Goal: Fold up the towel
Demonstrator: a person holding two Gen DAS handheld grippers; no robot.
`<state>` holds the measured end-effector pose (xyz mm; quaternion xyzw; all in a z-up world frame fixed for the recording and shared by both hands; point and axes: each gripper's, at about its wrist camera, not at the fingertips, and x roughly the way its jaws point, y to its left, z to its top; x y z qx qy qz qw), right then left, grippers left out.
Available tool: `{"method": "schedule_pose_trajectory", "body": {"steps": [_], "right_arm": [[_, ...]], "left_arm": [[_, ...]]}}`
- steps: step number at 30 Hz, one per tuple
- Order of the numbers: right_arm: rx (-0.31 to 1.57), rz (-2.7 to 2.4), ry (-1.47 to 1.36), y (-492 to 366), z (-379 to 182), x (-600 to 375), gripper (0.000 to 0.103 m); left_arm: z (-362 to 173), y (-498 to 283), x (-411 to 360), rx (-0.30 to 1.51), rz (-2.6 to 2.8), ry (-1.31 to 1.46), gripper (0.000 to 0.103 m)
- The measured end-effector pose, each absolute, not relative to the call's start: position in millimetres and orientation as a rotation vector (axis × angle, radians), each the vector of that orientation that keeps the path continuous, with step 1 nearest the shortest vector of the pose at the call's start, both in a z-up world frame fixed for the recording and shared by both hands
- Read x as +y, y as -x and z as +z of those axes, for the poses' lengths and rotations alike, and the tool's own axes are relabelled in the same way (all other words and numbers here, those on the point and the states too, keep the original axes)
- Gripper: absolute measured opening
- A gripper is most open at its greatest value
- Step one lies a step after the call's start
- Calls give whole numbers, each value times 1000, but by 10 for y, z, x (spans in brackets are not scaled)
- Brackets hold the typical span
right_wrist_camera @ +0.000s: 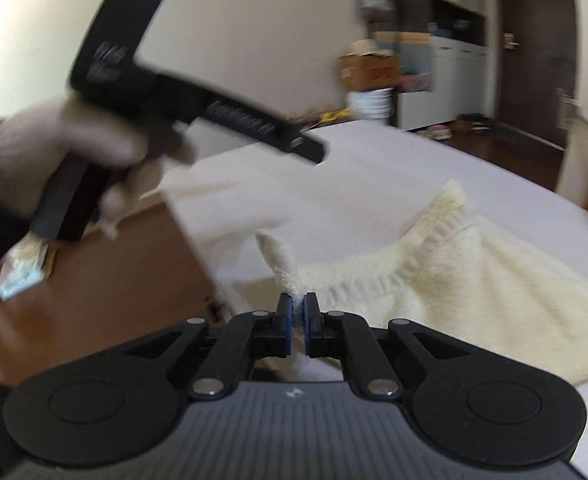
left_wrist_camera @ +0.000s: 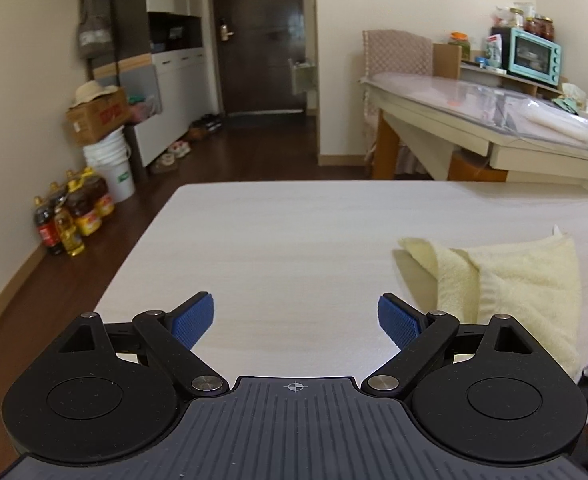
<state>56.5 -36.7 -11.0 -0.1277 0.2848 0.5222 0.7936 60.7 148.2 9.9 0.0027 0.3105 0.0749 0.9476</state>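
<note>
While the right claw (right_wrist_camera: 298,312) pinches a corner of the cream towel (right_wrist_camera: 434,300), the cloth trails off to its right across the white table (right_wrist_camera: 354,168). Over on the other side, the left claw (left_wrist_camera: 296,316) gapes wide, holding nothing, towel just to its right.

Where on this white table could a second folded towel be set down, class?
The widest bare patch of the table lies between the left gripper, its fingers apart and empty, the far edge and the left edge. The right side is crowded: the cream towel lies there, one corner pinched in the right gripper.
</note>
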Motion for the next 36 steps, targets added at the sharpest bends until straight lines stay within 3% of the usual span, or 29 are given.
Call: {"method": "schedule_pose_trajectory", "body": {"steps": [10, 15, 20, 23, 26, 31, 33, 34, 36], "right_arm": [[575, 1156, 154, -664, 280, -773, 31], [504, 975, 274, -939, 352, -767, 31], [568, 882, 324, -1523, 271, -443, 33], [603, 886, 280, -1759, 214, -237, 43], [665, 883, 240, -1965, 141, -21, 43], [717, 842, 259, -2021, 31, 33, 36], [724, 832, 253, -2003, 17, -7, 22], [720, 826, 251, -1991, 17, -35, 9], [700, 816, 248, -1945, 38, -105, 8]], "left_arm": [[3, -776, 1342, 647, 70, -23, 93], [-47, -924, 1257, 646, 46, -44, 93], [-71, -973, 1243, 642, 43, -36, 93], [-114, -985, 1284, 653, 49, -29, 93], [-158, -1013, 1307, 664, 52, -26, 93], [-220, -1059, 1333, 677, 50, -21, 93], [-221, -1070, 1339, 676, 46, -23, 93], [-222, -1075, 1339, 675, 44, -23, 93], [-222, -1083, 1336, 673, 39, -26, 93]]}}
